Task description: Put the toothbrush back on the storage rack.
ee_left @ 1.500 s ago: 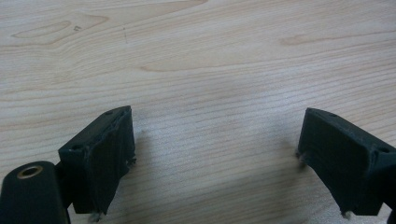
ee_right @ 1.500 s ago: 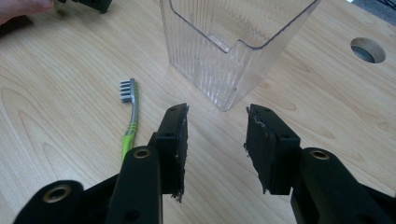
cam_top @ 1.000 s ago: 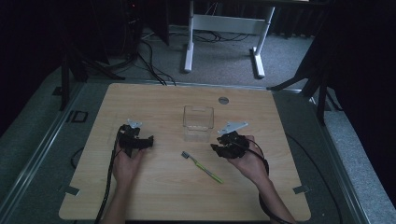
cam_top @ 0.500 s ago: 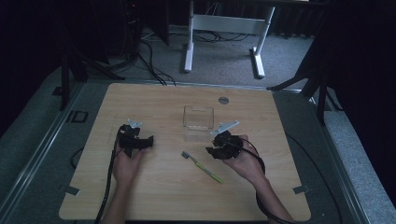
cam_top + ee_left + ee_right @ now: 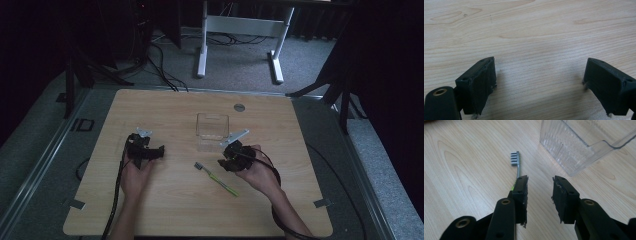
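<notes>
Right gripper (image 5: 540, 188), half open, closing and empty, is held nearest the toothbrush (image 5: 516, 166), whose long axis runs just outside its left-hand jaw.

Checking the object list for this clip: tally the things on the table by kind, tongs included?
Toothbrush: 1
Clear plastic container: 1
Tongs: 2, left tongs and right tongs, both open with nothing between the jaws
Total: 4
</notes>
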Demonstrator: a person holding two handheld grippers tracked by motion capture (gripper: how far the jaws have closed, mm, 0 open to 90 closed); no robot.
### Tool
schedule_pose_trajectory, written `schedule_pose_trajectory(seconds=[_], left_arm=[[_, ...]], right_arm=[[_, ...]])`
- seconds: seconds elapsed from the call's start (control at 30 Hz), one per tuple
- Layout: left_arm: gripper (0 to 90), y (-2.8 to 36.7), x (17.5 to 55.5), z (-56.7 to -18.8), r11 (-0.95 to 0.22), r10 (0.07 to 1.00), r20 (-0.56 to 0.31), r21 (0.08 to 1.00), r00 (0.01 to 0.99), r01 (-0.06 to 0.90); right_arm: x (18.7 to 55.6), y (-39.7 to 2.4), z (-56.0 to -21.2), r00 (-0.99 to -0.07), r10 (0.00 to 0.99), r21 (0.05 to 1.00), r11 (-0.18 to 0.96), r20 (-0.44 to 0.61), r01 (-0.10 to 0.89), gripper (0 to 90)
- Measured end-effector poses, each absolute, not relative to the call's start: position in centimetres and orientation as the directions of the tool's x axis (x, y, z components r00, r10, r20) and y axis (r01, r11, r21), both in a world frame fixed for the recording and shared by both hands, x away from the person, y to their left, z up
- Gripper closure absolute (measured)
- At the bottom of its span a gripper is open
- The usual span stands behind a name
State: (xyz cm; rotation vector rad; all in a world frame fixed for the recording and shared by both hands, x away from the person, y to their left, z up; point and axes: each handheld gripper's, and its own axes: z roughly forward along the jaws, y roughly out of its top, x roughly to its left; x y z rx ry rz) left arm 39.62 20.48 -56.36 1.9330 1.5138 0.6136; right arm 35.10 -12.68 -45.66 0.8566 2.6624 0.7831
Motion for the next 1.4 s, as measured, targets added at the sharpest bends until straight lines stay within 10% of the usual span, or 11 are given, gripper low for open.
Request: schedule_pose_trajectory(seconds=[1.4], left_arm=[[11.4,20.5,39.6,-56.4,-0.168,0.970,-0.006,0.702,0.242,0.692]], right_arm=[[36.0,-10.5,-46.0,-0.829,0.556,0.416,0.768,-0.056,0.486,64.4]])
